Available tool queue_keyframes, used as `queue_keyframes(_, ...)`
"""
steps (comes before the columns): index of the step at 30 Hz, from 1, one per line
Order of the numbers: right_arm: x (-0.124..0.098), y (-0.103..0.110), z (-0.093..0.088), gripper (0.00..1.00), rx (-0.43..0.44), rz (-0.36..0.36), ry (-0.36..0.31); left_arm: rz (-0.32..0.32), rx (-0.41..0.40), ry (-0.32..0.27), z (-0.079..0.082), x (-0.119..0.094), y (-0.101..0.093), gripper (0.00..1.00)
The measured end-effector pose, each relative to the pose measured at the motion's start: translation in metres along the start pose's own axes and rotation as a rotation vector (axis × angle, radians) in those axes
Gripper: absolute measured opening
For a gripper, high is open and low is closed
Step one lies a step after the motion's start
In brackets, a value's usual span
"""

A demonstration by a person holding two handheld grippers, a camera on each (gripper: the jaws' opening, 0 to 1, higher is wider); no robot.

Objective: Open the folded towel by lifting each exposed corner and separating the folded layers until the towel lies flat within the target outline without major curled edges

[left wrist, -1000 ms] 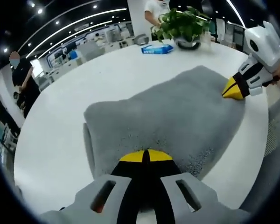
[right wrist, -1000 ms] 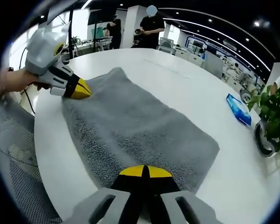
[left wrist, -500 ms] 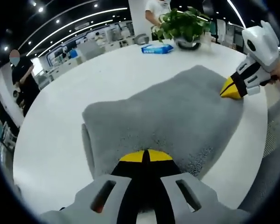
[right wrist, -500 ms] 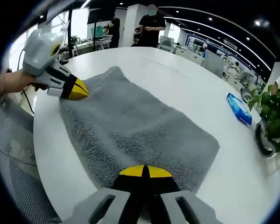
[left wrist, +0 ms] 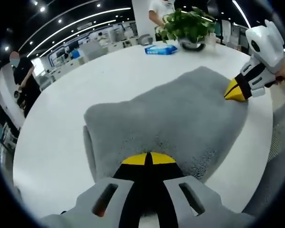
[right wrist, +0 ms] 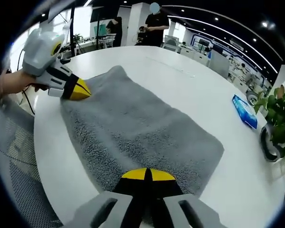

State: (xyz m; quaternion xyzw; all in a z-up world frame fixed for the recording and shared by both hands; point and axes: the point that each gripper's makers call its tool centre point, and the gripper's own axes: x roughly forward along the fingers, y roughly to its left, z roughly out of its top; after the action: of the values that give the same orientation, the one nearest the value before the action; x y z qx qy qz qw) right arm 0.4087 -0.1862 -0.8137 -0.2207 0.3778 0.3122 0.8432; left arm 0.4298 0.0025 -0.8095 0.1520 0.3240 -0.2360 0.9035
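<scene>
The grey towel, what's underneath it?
The grey towel lies on a round white table, bare around it. Whether any target outline sits beneath is hidden by the cloth.

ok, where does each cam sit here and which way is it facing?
Left gripper view: rides the left gripper, looking along the grey towel toward a potted plant; the right gripper enters from the right, with a bit of the hand behind it.
Right gripper view: rides the right gripper, looking back along the towel; the left gripper and hand enter from the left.
Shared: towel, white round table, plant, blue packet, both grippers shut on the towel's near edge.
</scene>
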Motion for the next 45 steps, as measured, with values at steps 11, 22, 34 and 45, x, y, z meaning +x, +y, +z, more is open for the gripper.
queue_keyframes(11,-0.0003,0.0005,-0.0002,0.00,-0.007,-0.002,0.012,0.003,0.002,0.004,-0.0004,0.0000,-0.0003,0.00)
queue_keyframes(22,0.0002,-0.0002,-0.0005,0.00,0.004,0.003,0.016,0.006,0.000,0.005,-0.0003,-0.0005,-0.0007,0.00)
queue_keyframes(34,0.0007,-0.0005,-0.0003,0.00,0.011,0.008,0.019,0.010,0.000,0.003,0.0000,-0.0004,-0.0007,0.00)
queue_keyframes(45,0.0007,-0.0003,-0.0002,0.00,0.011,0.008,0.020,0.010,-0.002,0.002,0.0001,-0.0004,-0.0006,0.00)
